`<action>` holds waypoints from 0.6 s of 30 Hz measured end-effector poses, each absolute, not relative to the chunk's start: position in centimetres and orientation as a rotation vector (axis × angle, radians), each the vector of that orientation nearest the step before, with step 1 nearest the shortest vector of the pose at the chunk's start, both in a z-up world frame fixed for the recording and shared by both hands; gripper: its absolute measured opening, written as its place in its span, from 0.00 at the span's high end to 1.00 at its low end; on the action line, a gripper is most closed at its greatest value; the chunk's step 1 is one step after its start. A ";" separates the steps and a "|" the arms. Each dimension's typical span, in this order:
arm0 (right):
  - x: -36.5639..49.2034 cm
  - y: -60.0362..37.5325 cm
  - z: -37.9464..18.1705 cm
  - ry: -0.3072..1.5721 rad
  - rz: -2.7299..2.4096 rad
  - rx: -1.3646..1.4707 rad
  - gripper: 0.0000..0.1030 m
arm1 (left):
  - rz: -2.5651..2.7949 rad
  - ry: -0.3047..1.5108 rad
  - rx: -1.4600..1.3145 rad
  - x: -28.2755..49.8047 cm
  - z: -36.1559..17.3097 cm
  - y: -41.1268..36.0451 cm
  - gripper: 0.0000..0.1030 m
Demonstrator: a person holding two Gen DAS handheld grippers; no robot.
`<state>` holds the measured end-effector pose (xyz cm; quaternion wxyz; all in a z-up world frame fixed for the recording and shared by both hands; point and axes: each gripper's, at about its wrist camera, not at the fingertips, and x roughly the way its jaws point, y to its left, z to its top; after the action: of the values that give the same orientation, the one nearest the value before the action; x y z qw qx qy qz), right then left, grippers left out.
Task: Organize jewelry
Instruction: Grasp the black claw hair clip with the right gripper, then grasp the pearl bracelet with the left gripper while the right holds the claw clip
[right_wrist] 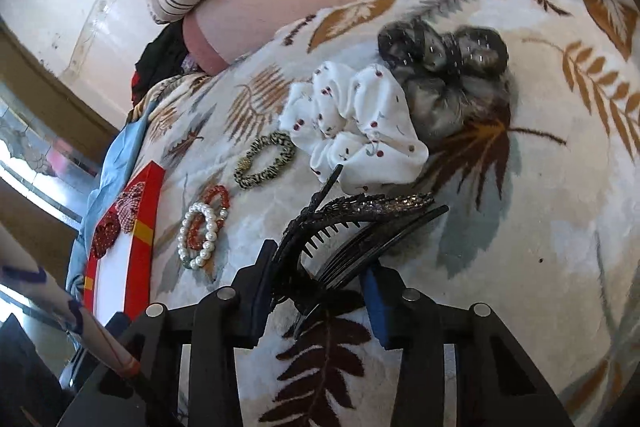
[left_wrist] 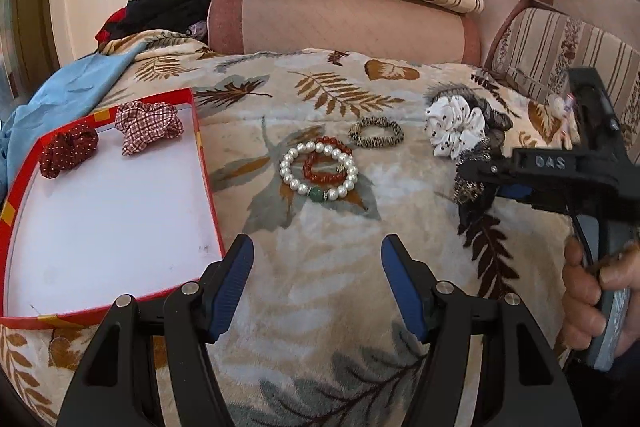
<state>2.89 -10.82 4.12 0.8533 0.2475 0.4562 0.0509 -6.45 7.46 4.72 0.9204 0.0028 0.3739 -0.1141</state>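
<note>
The right gripper (right_wrist: 316, 291) has its blue pads closed on a black beaded toothed hair comb clip (right_wrist: 352, 227); raised letters "DAS" (left_wrist: 550, 163) mark its side. The left gripper (left_wrist: 318, 283) gapes empty over bare leaf-patterned blanket (left_wrist: 320, 307), lower centre. Upper left sits the red-rimmed white box (left_wrist: 100, 203), near the blanket's edge.
</note>
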 end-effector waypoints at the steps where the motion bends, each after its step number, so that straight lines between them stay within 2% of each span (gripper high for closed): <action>1: 2.7 -10.9 4.5 0.943 0.111 0.513 0.58 | -0.233 0.773 -0.002 -6.1 4.8 7.4 0.35; 5: 1.9 -10.7 6.2 0.880 0.133 0.472 0.58 | -0.225 0.811 -0.046 -4.1 5.1 7.0 0.33; 11: 1.5 -10.9 7.1 0.854 0.163 0.470 0.58 | -0.200 0.974 -0.131 0.5 3.3 6.0 0.34; 16: 1.3 -11.5 7.6 0.832 0.169 0.486 0.58 | -0.126 0.976 -0.147 2.6 3.3 6.5 0.55; 18: 1.4 -11.5 7.8 0.828 0.174 0.490 0.57 | -0.104 0.976 -0.146 3.3 3.6 6.9 0.57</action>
<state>1.37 -11.54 7.76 0.8829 0.2356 0.3975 0.0835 3.28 6.86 3.56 0.8794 -0.0700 0.4682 -0.0501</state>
